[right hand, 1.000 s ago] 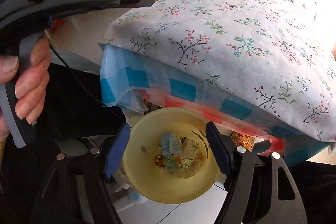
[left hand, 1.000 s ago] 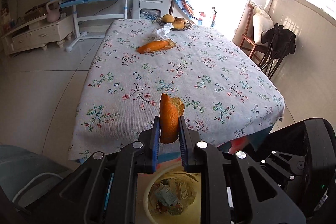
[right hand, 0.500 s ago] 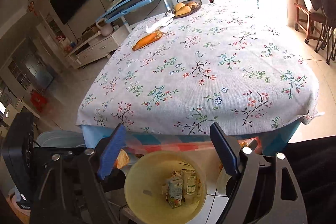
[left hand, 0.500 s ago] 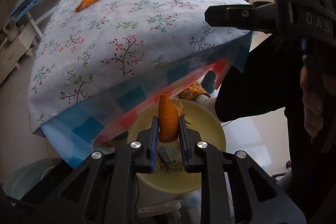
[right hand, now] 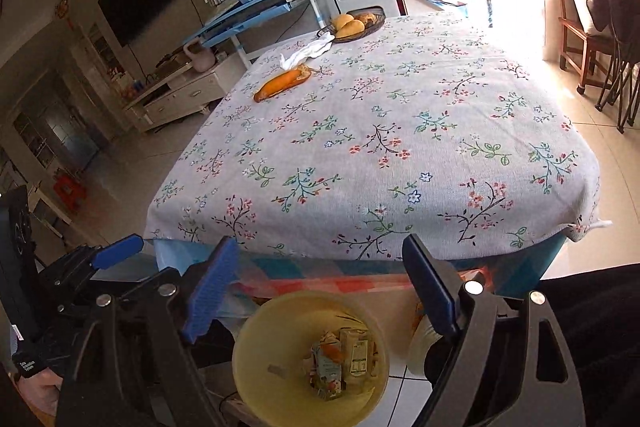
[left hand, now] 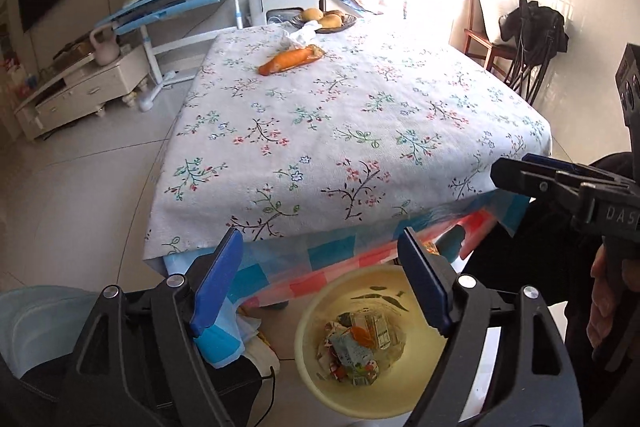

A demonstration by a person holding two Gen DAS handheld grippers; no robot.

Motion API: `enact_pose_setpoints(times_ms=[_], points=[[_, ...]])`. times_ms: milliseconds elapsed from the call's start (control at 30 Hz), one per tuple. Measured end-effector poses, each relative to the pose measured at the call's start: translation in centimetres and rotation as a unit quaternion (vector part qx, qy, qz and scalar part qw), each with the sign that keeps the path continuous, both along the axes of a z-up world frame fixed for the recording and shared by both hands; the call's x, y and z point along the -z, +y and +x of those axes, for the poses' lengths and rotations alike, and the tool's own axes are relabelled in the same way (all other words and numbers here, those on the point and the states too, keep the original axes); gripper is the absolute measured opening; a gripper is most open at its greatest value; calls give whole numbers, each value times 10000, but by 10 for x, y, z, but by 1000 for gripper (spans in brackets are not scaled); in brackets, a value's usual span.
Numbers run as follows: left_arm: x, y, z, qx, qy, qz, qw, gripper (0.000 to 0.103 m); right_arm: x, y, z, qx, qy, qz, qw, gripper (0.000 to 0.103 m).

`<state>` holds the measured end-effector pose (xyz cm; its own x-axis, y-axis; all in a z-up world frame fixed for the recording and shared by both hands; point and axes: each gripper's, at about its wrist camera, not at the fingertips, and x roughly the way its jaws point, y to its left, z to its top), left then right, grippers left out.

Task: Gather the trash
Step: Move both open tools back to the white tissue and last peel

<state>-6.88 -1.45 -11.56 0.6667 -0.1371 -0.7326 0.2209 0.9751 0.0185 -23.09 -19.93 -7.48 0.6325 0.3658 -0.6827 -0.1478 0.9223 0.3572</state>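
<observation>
A yellow trash bin (left hand: 384,399) stands on the floor below the table's near edge; it holds cartons, wrappers and an orange peel piece (left hand: 362,335). It also shows in the right wrist view (right hand: 280,403). My left gripper (left hand: 320,283) is open and empty above the bin. My right gripper (right hand: 324,291) is open and empty above the bin too. Another orange peel (left hand: 290,59) and a crumpled white tissue (left hand: 300,35) lie at the table's far end; both show in the right wrist view, the peel (right hand: 282,83) and the tissue (right hand: 308,50).
The table has a floral cloth (left hand: 340,131). A fruit plate (left hand: 324,21) sits at its far edge. A blue desk (left hand: 176,7) and white cabinet (left hand: 80,91) stand far left. A chair with a black bag (left hand: 532,31) stands right.
My left gripper opened and dropped the orange peel into the bin, then tilted up toward the table. The right gripper stayed open over the bin.
</observation>
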Motion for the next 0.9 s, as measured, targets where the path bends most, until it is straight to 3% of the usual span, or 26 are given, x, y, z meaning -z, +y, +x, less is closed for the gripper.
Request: enact_pose_setpoints(times_ms=[233, 700, 900], points=[[-8, 9, -2, -288, -253, -37, 9993, 81, 1, 5, -3, -85, -44, -142, 9999, 82], [-9, 4, -4, -258, -400, 108, 9988, 84, 2, 16, -2, -207, -8, -206, 9996, 83], [-14, 7, 4, -343, -343, -211, 9986, 85, 0, 19, 5, -313, 67, -28, 9995, 84]])
